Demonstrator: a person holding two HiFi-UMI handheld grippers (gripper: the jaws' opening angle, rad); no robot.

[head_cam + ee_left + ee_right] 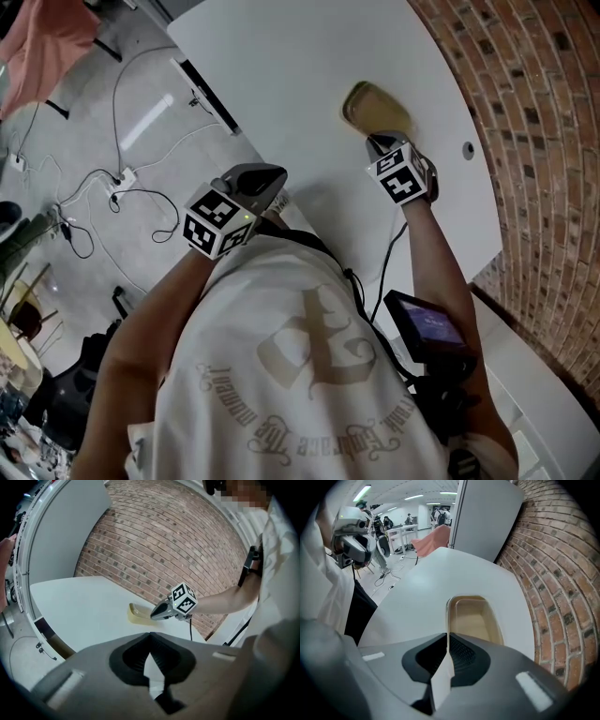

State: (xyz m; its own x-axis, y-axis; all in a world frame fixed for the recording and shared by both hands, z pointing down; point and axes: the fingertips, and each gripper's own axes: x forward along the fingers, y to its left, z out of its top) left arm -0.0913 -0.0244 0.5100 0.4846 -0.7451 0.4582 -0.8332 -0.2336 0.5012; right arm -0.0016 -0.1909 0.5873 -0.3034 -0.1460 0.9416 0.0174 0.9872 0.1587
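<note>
Pale yellow shallow plastic tray (380,108), rectangular w/ rounded corners, lies flat on the white table top (309,66), near the edge that runs along the red brick wall (544,141). Looks empty inside in the right gripper view (473,618).

Right gripper (380,142) is directly at the tray's near rim, tips pointing into it. Contact vs. just short of it: can't tell, since its own jaws cover that rim. Jaws pressed together at the tips, nothing between them (449,637). From the left gripper view it shows side-on, nose at the tray's end (153,616).

Left gripper (279,178) is well apart from the tray, back by the person's chest over the table's near edge, aimed approx. toward the tray and the other gripper. Its jaws also meet at the tips, holding nothing (150,634).

Further out: grey floor w/ white cables (122,178) to the left, a pink cloth (47,47) at top left.
</note>
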